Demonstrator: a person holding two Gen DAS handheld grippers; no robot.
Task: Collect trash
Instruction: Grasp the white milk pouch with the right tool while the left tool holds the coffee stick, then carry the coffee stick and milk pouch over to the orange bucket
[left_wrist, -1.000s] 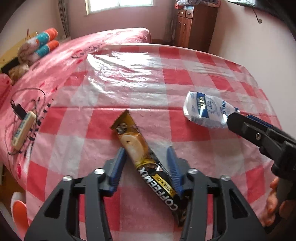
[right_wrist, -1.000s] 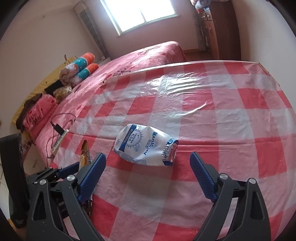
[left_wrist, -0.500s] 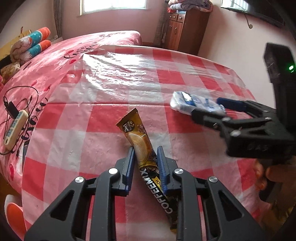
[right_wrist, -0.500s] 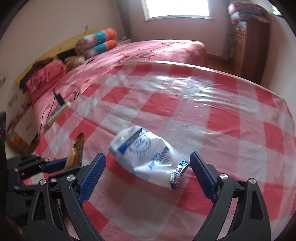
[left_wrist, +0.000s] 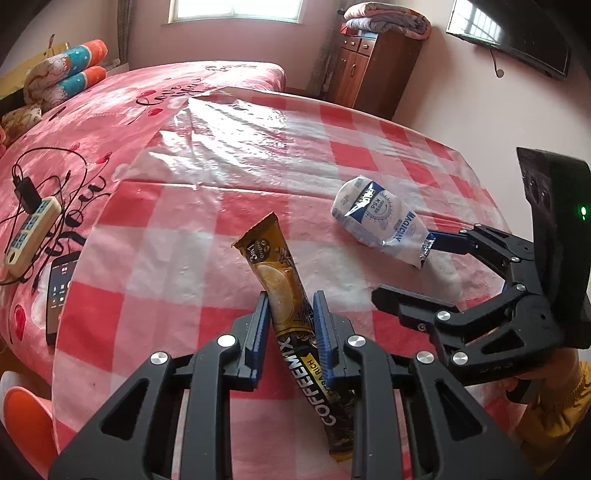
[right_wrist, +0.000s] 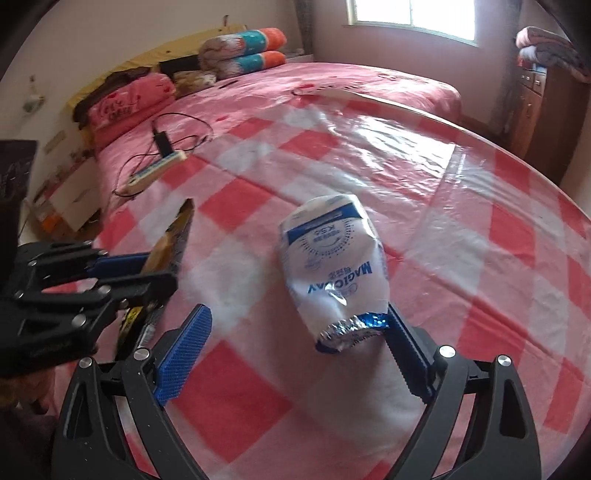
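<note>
The left tongs (left_wrist: 290, 317) are clenched on a coffee sachet (left_wrist: 275, 273), a long gold and black stick pack gripped across its middle between the 2 blue pads. The gold end of the sachet points away toward the bed, and the black printed end runs back under the tongs' frame. In the right wrist view the sachet's gold end (right_wrist: 181, 225) sticks up out of the left tongs (right_wrist: 151, 266) at the left edge, tilted off the tabletop (left_wrist: 229, 206).

The right tongs (right_wrist: 295, 325) are spread wide and released. A white and blue wrapper (right_wrist: 332, 266), puffy and crumpled, lies on the tabletop with its silver crimped end toward the camera, between the 2 blue pads. That crimped end sits right against the right-hand pad (right_wrist: 402, 332); whether it touches cannot be told. The left-hand pad stands well clear of it. From the left wrist view the same wrapper (left_wrist: 376, 214) lies to the right of the sachet, with the right tongs (left_wrist: 413, 269) reaching in beside it.

The tabletop wears a red and white checked cloth under clear plastic. Beyond it is a pink bed (left_wrist: 110, 122) carrying a power strip (left_wrist: 31, 229) with tangled cables and a phone (left_wrist: 61, 291).
</note>
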